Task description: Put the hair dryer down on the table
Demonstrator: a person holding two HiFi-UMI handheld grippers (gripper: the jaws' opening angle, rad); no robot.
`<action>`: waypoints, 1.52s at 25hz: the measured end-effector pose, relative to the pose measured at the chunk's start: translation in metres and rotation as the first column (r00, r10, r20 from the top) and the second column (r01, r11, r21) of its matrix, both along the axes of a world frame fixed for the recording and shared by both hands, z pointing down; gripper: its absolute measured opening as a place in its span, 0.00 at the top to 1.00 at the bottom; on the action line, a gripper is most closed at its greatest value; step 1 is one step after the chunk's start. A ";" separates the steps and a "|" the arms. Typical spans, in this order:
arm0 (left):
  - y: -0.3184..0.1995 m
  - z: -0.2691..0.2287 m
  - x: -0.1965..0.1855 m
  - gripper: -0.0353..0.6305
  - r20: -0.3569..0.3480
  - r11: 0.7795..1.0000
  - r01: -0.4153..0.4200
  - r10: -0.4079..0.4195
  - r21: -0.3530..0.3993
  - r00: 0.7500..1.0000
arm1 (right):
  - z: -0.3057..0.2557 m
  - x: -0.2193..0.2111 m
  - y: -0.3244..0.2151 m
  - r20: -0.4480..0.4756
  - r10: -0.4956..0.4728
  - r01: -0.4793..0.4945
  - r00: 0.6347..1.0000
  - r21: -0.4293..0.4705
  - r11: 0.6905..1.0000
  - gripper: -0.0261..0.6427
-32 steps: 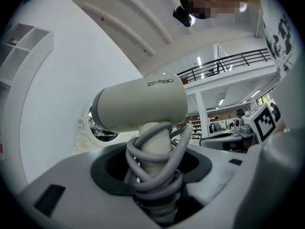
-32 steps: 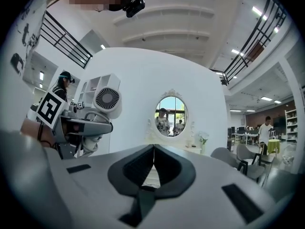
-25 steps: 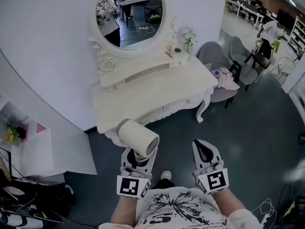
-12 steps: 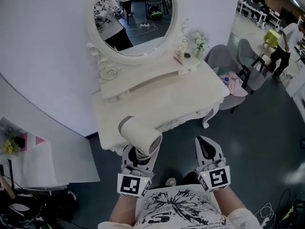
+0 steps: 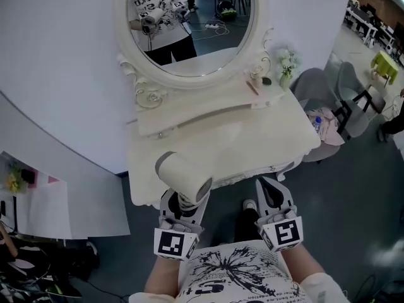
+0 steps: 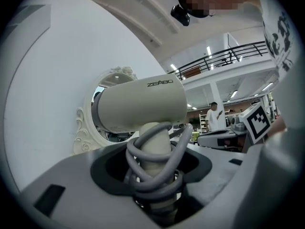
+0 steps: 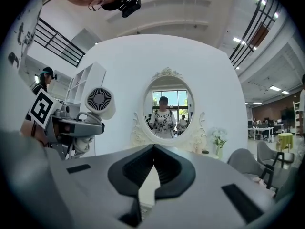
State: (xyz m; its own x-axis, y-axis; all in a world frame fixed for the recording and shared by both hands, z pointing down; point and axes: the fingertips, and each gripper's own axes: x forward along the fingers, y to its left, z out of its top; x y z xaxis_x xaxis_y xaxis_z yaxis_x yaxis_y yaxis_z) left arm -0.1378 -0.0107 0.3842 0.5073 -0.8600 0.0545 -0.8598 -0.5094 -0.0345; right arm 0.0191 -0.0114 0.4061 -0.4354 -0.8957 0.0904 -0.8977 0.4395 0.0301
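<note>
A cream hair dryer (image 5: 183, 174) with its grey cord wound round the handle (image 6: 153, 159) stands upright in my left gripper (image 5: 182, 205), whose jaws are shut on that handle. The dryer hangs over the front left edge of the white dressing table (image 5: 240, 137), a little above it. In the left gripper view the dryer's barrel (image 6: 143, 104) fills the middle above the left gripper (image 6: 152, 178). My right gripper (image 5: 273, 184) is just short of the table's front edge, to the right, shut and holding nothing. The right gripper view shows the right gripper (image 7: 153, 148) and the dryer (image 7: 99, 102) at its left.
An oval mirror (image 5: 189, 24) stands at the table's back above a raised shelf (image 5: 189, 115). A small vase of flowers (image 5: 287, 65) sits at the back right. Grey chairs (image 5: 353, 93) with clothes on them stand to the right. A low white cabinet (image 5: 60, 201) is at the left.
Both grippers have moved forward to the dressing table. The dryer, held the same way, has gone from in front of the table to over its front edge.
</note>
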 end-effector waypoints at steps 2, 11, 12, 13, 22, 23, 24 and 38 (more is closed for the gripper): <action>-0.020 0.001 0.007 0.57 0.001 1.000 0.030 -0.030 -0.005 1.000 | 0.001 0.005 -0.024 -0.004 -0.043 0.043 0.999 -0.004 0.999 0.94; -0.120 0.001 0.043 0.57 0.000 0.983 0.186 -0.186 -0.009 0.983 | -0.010 0.029 -0.151 -0.017 -0.237 0.237 0.971 0.015 0.971 0.93; -0.130 0.001 0.046 0.57 0.001 0.979 0.205 -0.205 -0.010 0.979 | -0.012 0.031 -0.164 -0.017 -0.259 0.259 0.966 0.020 0.966 0.93; -0.139 0.002 0.049 0.57 -0.001 0.975 0.222 -0.222 -0.012 0.975 | -0.013 0.032 -0.176 -0.016 -0.279 0.279 0.960 0.024 0.960 0.93; -0.190 0.033 0.061 0.57 0.004 0.945 0.320 -0.321 -0.069 0.947 | 0.006 0.042 -0.242 -0.012 -0.391 0.391 0.920 -0.007 0.921 0.93; -0.192 0.038 0.062 0.57 0.010 0.942 0.325 -0.325 -0.082 0.946 | 0.011 0.042 -0.245 -0.013 -0.397 0.397 0.918 -0.018 0.918 0.93; -0.194 0.044 0.063 0.57 0.017 0.940 0.327 -0.327 -0.095 0.945 | 0.017 0.042 -0.248 -0.012 -0.400 0.400 0.916 -0.030 0.916 0.93; -0.220 0.151 0.052 0.57 0.086 0.892 0.308 -0.296 -0.330 0.951 | 0.091 0.033 -0.271 0.040 -0.404 0.405 0.914 -0.138 0.904 0.93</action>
State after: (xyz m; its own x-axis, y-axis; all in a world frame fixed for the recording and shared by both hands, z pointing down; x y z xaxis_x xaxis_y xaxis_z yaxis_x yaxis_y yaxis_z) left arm -0.0858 -0.2302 0.5357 0.2189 -0.8994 0.3784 -0.9754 -0.2115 0.0616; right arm 0.0517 -0.2823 0.4969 -0.7593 -0.6205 0.1960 -0.6417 0.7640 -0.0671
